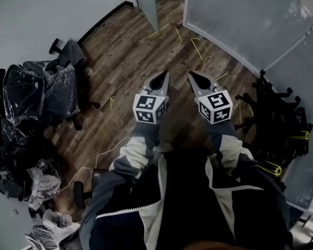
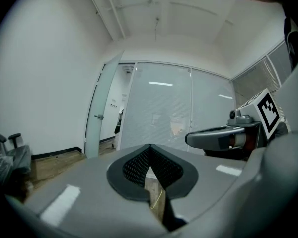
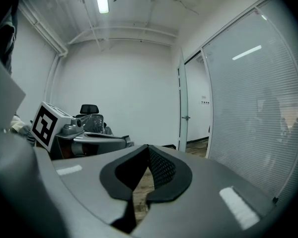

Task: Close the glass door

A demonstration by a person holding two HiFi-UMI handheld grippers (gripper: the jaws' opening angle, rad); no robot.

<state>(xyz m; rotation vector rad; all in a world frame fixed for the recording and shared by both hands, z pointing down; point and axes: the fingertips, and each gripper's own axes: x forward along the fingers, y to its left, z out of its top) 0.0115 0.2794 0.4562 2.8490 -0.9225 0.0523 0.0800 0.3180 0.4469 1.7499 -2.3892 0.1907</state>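
Left claw (image 2: 149,150) and right claw (image 3: 148,150) are both pinched together, empty, side by side above the wood floor (image 1: 130,56). Ahead, the glass door (image 2: 100,108) stands open beside the frosted glass wall (image 2: 164,113). In the head view only its bottom part shows, cut off by the top edge. It's pale and frosted, with a small handle (image 2: 98,116) halfway up.

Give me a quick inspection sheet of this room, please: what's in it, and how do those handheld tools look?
Surface: dark wood plank floor.
Job's things: frosted glass door, standing open, untouched.
Clutter: plastic-wrapped black office chairs left; black chair bases right.
Grippers: left gripper and right gripper, fingers together, empty.
Cables: yellow cords and a white cable across the floor.
Surroundings: white wall, frosted glass partition.
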